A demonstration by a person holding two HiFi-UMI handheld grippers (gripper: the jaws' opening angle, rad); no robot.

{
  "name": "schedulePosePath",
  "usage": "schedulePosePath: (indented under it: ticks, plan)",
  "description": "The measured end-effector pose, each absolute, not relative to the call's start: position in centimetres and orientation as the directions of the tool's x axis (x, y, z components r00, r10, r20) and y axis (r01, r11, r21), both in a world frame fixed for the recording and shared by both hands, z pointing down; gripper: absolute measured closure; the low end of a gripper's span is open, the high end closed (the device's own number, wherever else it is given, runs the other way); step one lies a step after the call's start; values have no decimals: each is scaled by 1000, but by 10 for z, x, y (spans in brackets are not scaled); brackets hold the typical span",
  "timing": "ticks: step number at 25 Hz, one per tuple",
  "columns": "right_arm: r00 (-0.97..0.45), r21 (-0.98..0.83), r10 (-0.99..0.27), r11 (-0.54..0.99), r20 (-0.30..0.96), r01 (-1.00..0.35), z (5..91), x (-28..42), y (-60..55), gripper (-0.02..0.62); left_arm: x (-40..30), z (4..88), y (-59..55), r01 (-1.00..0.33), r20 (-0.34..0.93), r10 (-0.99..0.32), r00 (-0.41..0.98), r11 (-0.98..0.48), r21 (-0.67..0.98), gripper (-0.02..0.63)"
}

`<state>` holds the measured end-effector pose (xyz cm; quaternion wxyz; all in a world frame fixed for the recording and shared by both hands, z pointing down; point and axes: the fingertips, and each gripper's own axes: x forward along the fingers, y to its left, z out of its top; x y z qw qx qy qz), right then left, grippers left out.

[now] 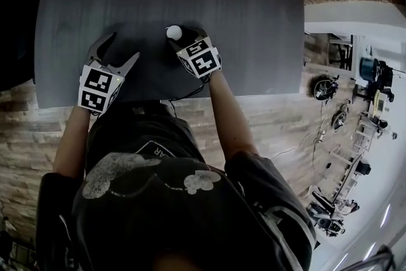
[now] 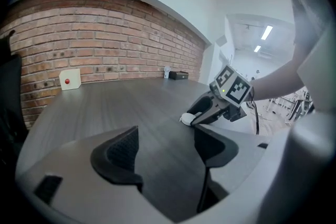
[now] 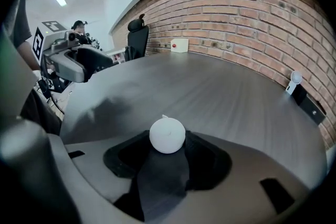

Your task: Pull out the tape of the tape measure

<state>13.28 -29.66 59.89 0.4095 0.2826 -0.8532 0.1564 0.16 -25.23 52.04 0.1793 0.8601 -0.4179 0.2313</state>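
Right hand-held gripper [image 1: 176,35] is clamping the round white tape measure [image 3: 167,135] on the surface [image 1: 222,9]; left hand-held gripper [image 1: 125,45], jaws apart and empty, is hovering near at its 9 o'clock.

Left gripper [image 1: 125,46] agape, right gripper [image 1: 174,32] clamped.

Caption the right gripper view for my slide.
Right gripper grips a round white tape measure on a dark table, brick wall behind.

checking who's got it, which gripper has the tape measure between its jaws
The right gripper: the white tape measure sits between its jaws. The left gripper is open, with nothing between its jaws.
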Motion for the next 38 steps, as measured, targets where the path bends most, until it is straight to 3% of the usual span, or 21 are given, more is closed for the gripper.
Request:
schedulePosePath:
  ticks: [7, 18, 28, 38]
  plan:
    - [-560, -64, -330, 819, 760, -570, 572, 128, -282, 367, 17, 513, -248, -795, 545, -646, 535, -603, 65, 273]
    - [-716, -1, -246, 946, 653, -325, 476, 114, -235, 367, 66, 468, -245, -758, 456, -676, 578, -652, -4, 318]
    - [-749, 45, -182, 979, 637, -200, 458, 123, -185, 367, 80, 457, -213, -741, 462, -684, 565, -667, -81, 337]
    - [-739, 66, -109, 994, 664, -88, 460, 133, -160, 367, 107, 459, -178, -603, 511, -596, 620, -778, -175, 493]
